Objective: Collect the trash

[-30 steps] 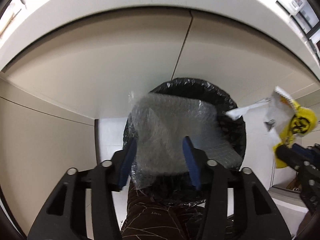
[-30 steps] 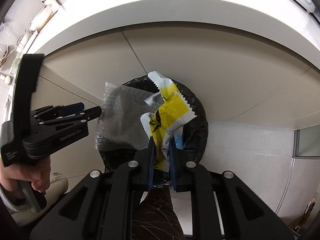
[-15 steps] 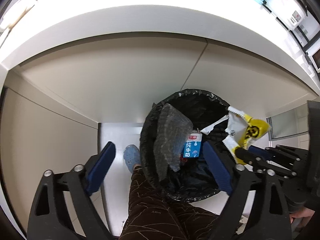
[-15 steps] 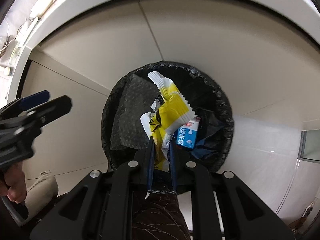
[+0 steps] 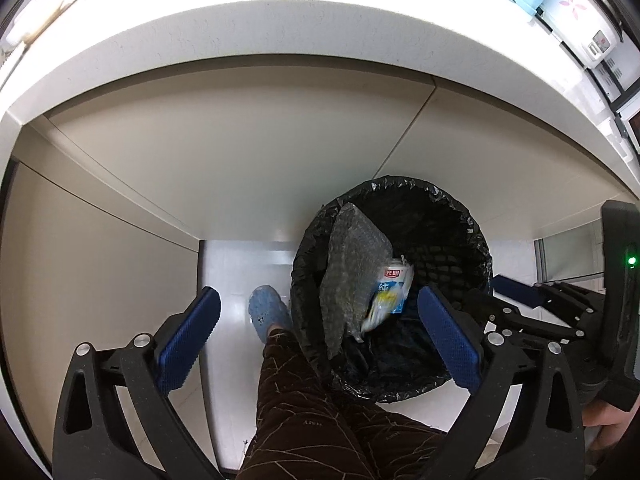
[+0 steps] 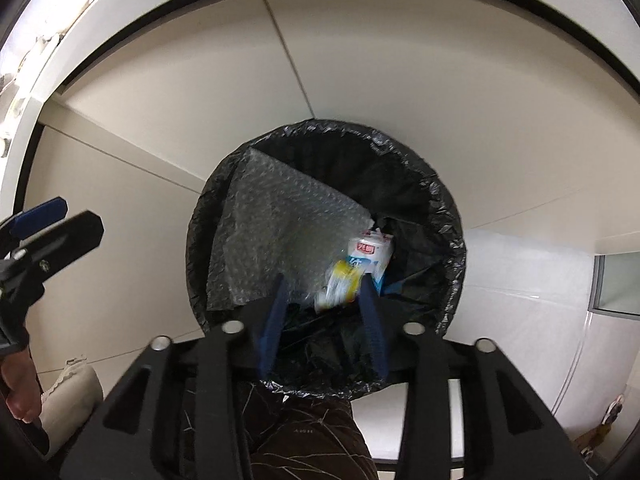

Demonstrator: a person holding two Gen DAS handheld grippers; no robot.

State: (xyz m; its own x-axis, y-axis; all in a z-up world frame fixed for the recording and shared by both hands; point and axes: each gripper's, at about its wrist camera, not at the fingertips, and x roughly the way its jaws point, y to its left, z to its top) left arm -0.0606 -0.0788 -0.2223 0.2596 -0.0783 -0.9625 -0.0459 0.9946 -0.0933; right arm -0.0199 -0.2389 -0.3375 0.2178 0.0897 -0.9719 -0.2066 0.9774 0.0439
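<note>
With both tongs, left (image 5: pixel 318 338) and right (image 6: pixel 322 306), just spread and emptied, the yellow-and-white crinkled wrapper (image 6: pixel 340 282) is seen dropping into the black-lined round bin (image 6: pixel 448 216), where it could be snagged on the leaning clear bubble-wrap sheet (image 6: pixel 280 232).

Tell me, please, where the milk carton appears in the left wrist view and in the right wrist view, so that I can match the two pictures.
Left wrist view: the milk carton is right of centre, inside the trash bin, at the right edge of the bubble wrap.
Right wrist view: the milk carton is just right of centre, above the open right gripper.
Shared landmark: the bubble wrap leaning inside the bin's left side.
</note>
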